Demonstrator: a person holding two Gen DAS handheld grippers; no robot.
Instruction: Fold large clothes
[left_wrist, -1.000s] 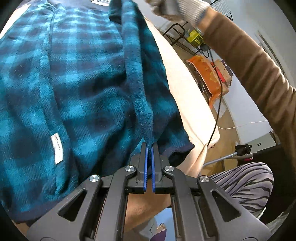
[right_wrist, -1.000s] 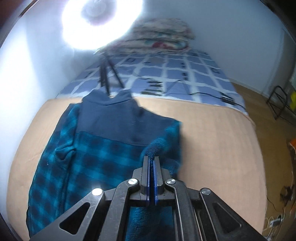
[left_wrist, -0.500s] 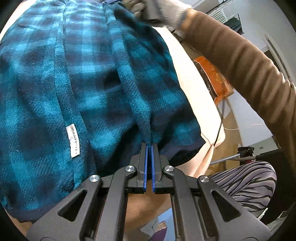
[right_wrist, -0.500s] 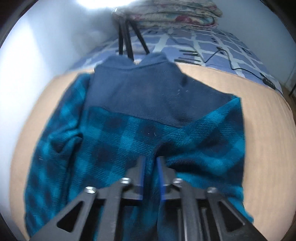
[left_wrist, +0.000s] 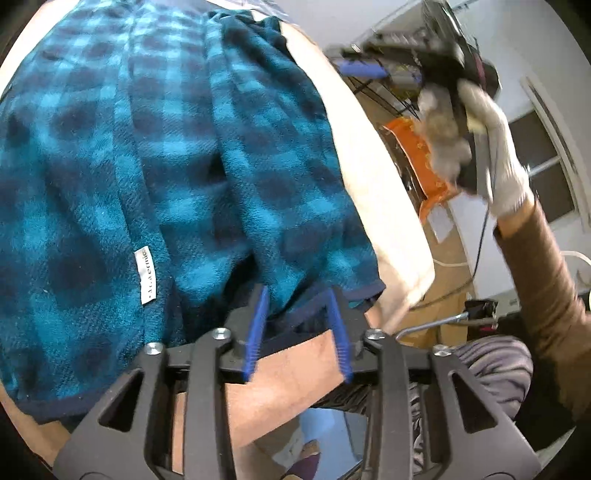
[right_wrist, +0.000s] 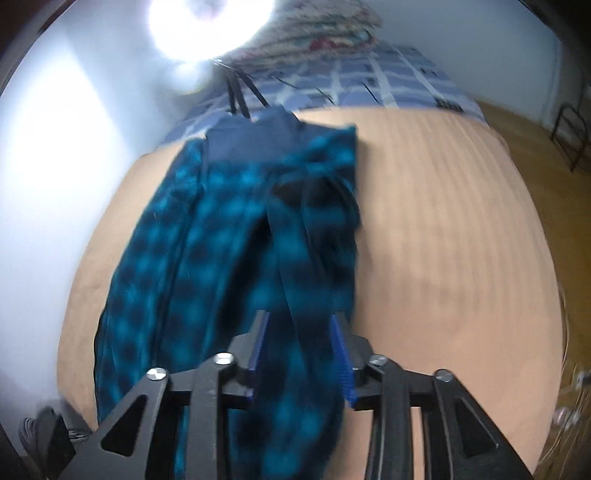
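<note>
The plaid fleece garment (left_wrist: 177, 155) lay spread on the tan bed cover (right_wrist: 443, 236), its navy collar end toward the patterned blue bedding (right_wrist: 399, 81) and its hem at the near edge of the cover. It looked thick, soft and limp, a fabric that would drape and slump rather than hold a crease, fairly light for its bulk, and grippy enough not to slide between rubber pads. Judging by that, the bound navy hem and the seam lines were the sensible places to pinch, since a double layer there would give the pads something firm. A white care label (left_wrist: 144, 273) showed on the plaid left of the hem corner.

The left gripper (left_wrist: 299, 328) hung over the hem at the near edge of the cover, its blue pads parted and opening, the hem corner lying between them but untouched. The right gripper (right_wrist: 301, 349) also had its jaws opening, with a fold of plaid between them that the pads did not press; motion blur hid the finer detail. In the left wrist view the gloved right hand (left_wrist: 491, 147) was well off the cover's right side, over the room's clutter.

A second before, both grippers had been clamped shut on the fleece, with one panel lifted in a ridge between them. Since then that panel had been laid over the body of the garment, both grips had been let go, and the right hand had swung away from the collar end.
</note>
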